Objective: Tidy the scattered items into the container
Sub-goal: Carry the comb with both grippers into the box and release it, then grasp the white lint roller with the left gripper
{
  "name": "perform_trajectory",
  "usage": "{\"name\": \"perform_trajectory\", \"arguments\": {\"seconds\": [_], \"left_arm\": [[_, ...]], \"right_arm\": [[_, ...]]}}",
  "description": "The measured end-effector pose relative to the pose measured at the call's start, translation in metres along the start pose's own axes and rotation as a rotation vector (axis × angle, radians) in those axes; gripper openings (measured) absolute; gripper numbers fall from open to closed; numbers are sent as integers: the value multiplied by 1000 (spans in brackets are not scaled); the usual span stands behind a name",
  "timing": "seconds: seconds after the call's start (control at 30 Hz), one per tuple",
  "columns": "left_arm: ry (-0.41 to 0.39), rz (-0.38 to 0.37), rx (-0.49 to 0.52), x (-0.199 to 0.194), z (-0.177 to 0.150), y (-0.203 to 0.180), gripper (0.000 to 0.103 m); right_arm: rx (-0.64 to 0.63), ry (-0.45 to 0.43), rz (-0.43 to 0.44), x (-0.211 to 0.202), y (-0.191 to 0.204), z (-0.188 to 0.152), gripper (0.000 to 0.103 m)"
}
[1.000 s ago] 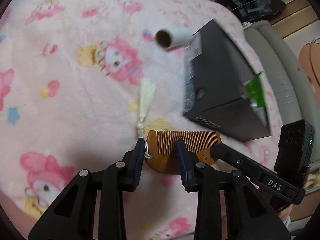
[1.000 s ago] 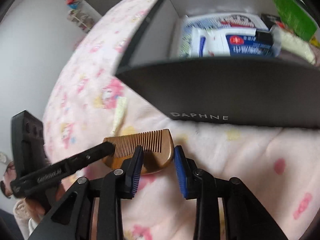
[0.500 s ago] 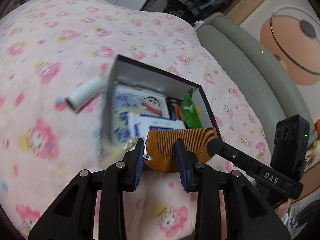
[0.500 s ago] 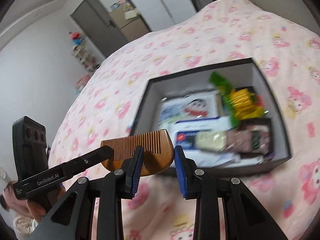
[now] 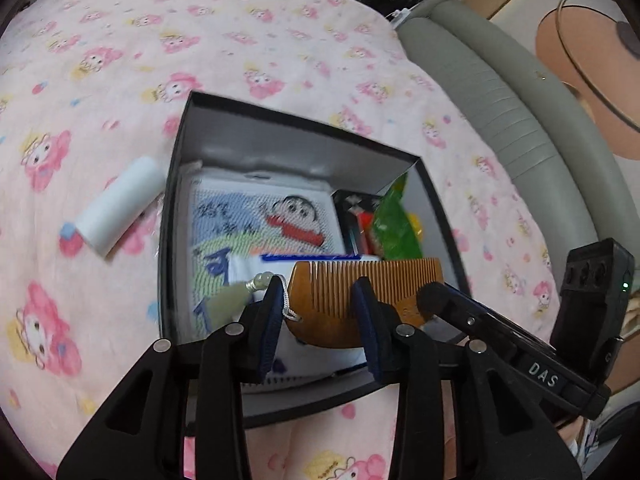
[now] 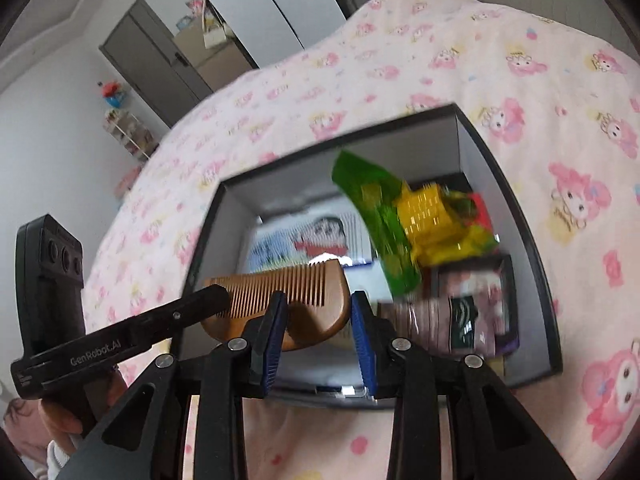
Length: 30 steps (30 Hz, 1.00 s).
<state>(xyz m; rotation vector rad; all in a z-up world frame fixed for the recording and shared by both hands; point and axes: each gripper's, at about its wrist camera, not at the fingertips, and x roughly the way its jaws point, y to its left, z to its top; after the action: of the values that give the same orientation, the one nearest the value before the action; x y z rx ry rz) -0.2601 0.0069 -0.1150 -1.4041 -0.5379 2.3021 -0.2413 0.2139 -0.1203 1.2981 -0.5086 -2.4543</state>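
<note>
A wooden comb (image 5: 360, 300) with a pale tassel (image 5: 232, 300) is held in the air over the open black box (image 5: 176, 184). My left gripper (image 5: 320, 320) and my right gripper (image 6: 316, 328) are both shut on the comb (image 6: 296, 300), one from each side. The right gripper's finger shows in the left wrist view (image 5: 472, 312). The left gripper's finger shows in the right wrist view (image 6: 172, 316). The box (image 6: 532, 240) holds a cartoon packet (image 5: 256, 216), a green and yellow snack bag (image 6: 404, 220) and other packets.
A white cylinder (image 5: 120, 206) lies on the pink cartoon blanket (image 5: 80, 80) just left of the box. A grey padded edge (image 5: 520, 120) runs along the right of the bed. A door and shelves stand in the background of the right wrist view.
Both grippers lifted the comb off the blanket and carried it over the open box. The tassel now hangs over the box's contents.
</note>
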Motion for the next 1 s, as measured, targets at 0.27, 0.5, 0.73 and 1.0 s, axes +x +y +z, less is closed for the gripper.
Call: {"name": "perform_trajectory", "arguments": {"seconds": [0.27, 0.5, 0.73, 1.0], "left_arm": [[-20, 8, -68, -14, -17, 36, 41], [-62, 1, -82, -34, -30, 48, 40], [-178, 53, -168, -66, -21, 84, 40], [-148, 106, -325, -35, -10, 147, 39]], "right_arm": [[-28, 67, -111, 16, -5, -9, 31], [-95, -5, -56, 9, 29, -3, 31], [-198, 45, 2, 36, 80, -6, 31], [-242, 87, 95, 84, 128, 13, 31]]}}
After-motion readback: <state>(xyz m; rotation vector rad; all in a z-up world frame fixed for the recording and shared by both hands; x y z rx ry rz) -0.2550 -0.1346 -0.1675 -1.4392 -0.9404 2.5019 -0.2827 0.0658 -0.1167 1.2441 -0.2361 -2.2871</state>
